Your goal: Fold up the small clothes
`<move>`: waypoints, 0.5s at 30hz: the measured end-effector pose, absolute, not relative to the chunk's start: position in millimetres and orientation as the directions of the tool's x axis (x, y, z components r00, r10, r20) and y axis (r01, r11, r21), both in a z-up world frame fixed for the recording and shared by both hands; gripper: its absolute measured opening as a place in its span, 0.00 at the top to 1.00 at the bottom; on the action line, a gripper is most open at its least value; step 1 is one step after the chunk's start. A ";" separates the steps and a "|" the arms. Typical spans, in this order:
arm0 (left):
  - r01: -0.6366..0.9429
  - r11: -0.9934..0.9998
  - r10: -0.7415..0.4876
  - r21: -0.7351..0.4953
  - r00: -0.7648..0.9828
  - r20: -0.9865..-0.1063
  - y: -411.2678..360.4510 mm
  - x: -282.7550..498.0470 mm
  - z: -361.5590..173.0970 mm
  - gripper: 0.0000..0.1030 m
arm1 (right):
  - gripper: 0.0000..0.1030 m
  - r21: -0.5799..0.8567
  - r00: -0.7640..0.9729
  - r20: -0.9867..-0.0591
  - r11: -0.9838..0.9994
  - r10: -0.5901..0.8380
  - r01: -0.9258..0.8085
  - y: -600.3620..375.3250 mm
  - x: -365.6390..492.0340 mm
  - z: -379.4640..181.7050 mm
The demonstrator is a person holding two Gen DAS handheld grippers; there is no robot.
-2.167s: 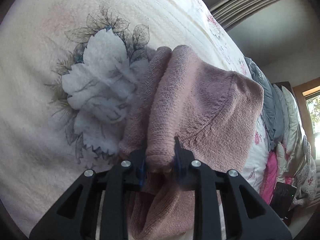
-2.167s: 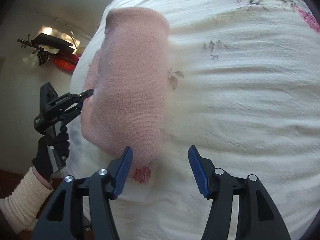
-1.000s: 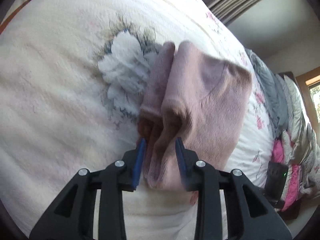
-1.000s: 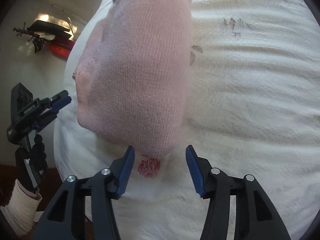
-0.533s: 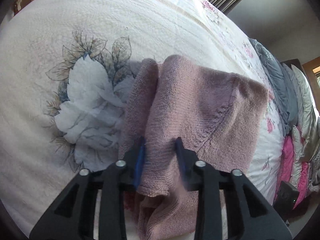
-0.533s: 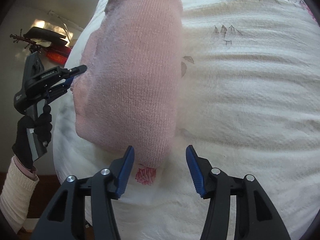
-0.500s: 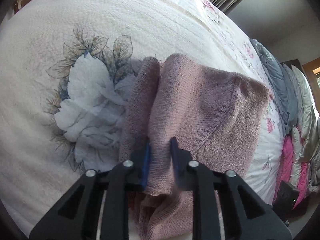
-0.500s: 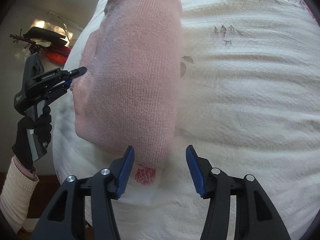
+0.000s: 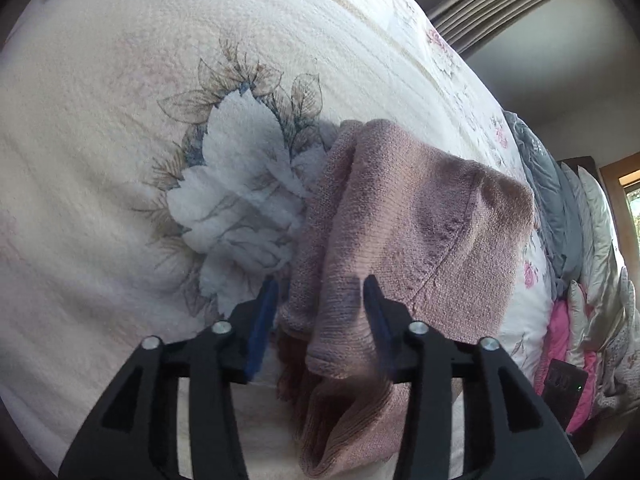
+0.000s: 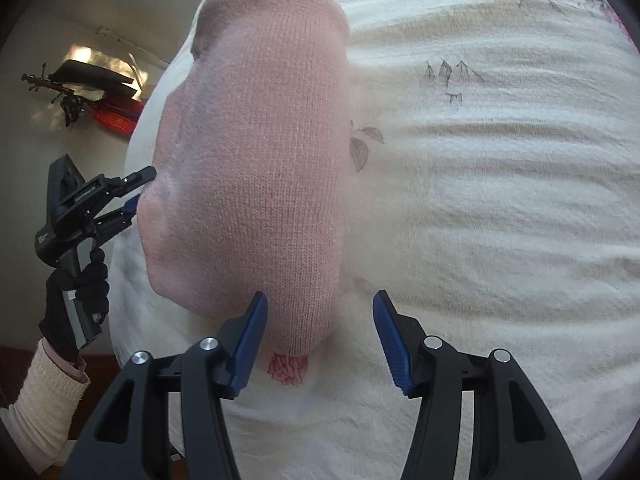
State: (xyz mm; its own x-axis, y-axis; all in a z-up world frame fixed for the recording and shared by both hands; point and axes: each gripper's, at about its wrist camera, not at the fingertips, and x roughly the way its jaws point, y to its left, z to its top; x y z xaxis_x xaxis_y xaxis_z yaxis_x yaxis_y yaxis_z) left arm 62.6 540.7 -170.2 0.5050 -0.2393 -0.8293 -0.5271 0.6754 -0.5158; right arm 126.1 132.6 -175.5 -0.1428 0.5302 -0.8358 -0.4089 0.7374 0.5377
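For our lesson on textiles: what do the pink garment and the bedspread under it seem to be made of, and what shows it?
Pink garment: knitted yarn, probably wool or acrylic; matte, slightly fuzzy, visible rows of stitches.
Bedspread: cream woven or quilted cloth, perhaps cotton; matte, ridged, waffle-like texture, printed flowers.

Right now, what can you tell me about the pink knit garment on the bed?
The pink knit garment is soft, fine-ribbed wool-like fabric, folded into a thick, rounded bundle lying flat on the cream flowered bedspread. A seam runs across one layer, and a loose cuff-like end hangs toward the left gripper, whose open jaws straddle it. The right gripper sits open at its near end.
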 end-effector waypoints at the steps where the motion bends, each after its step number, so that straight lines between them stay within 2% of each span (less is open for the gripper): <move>1: -0.513 0.683 -0.247 -0.519 0.507 -0.826 540.8 63.4 -168.1 0.38 | 0.40 0.548 -0.139 -0.828 0.732 0.543 -0.404 132.6 129.0 -173.9; 5: -0.464 0.714 -0.304 -0.524 0.469 -0.830 538.9 72.1 -176.1 0.29 | 0.37 0.609 -0.134 -0.783 0.702 0.608 -0.369 134.9 146.9 -172.2; 9: -0.448 0.742 -0.329 -0.498 0.405 -0.853 535.9 84.3 -199.7 0.27 | 0.34 0.650 -0.149 -0.748 0.670 0.646 -0.359 145.2 162.3 -177.5; 15: -0.428 0.663 -0.439 -0.614 0.443 -0.782 548.7 95.2 -220.3 0.17 | 0.27 0.731 -0.199 -0.676 0.608 0.710 -0.310 161.3 178.6 -198.5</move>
State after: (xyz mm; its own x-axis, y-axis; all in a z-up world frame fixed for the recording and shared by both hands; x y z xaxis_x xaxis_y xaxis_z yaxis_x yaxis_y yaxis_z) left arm 95.2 548.7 -220.3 0.4426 -0.4389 -0.7820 -0.4282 0.6627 -0.6144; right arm 178.6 161.3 -198.5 -0.1989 0.7099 -0.6756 -0.3100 0.6084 0.7306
